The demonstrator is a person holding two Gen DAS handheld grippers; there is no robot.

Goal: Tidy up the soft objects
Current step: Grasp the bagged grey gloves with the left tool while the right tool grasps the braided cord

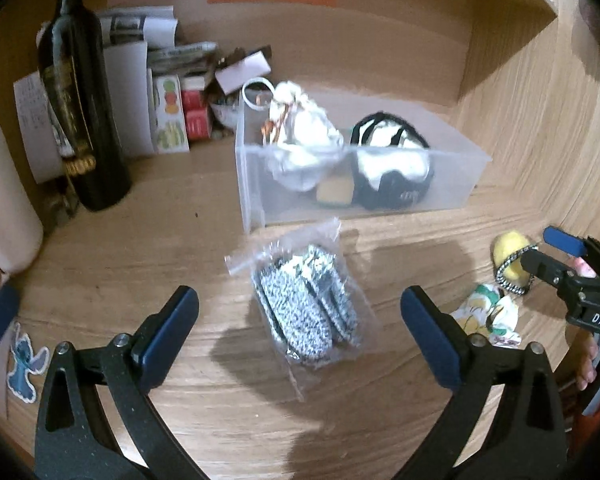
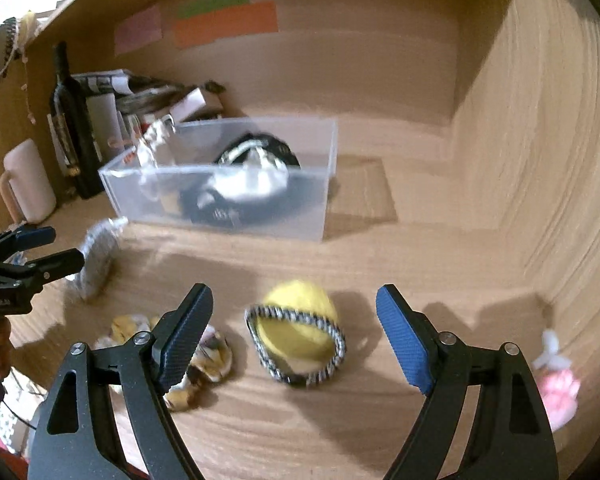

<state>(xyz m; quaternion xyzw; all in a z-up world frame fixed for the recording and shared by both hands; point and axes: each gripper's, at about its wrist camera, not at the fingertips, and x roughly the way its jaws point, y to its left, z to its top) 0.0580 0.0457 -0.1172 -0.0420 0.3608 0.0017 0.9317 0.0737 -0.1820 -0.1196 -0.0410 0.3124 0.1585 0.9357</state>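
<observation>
A clear plastic bin (image 1: pixel 452 184) (image 2: pixel 276 216) stands on the wooden desk and holds a white cloth bundle (image 1: pixel 304 124) and a black-and-white soft item (image 1: pixel 388 160) (image 2: pixel 252 176). A clear bag of speckled black-and-white knit pieces (image 1: pixel 304 304) (image 2: pixel 96 260) lies in front of the bin, between the fingers of my open, empty left gripper (image 1: pixel 300 336). A yellow soft ball with a striped band (image 2: pixel 300 332) (image 1: pixel 508 260) lies between the fingers of my open, empty right gripper (image 2: pixel 296 336). A yellow-and-white cartoon fabric piece (image 1: pixel 488 316) (image 2: pixel 204 364) lies beside it.
A dark wine bottle (image 1: pixel 76 92) (image 2: pixel 70 120), a pale mug (image 2: pixel 28 184), papers and small boxes (image 1: pixel 180 112) crowd the back left. A wooden side wall (image 2: pixel 540 160) rises at the right. A pink-and-white soft toy (image 2: pixel 556 388) lies by that wall. A Stitch sticker (image 1: pixel 24 364) lies at left.
</observation>
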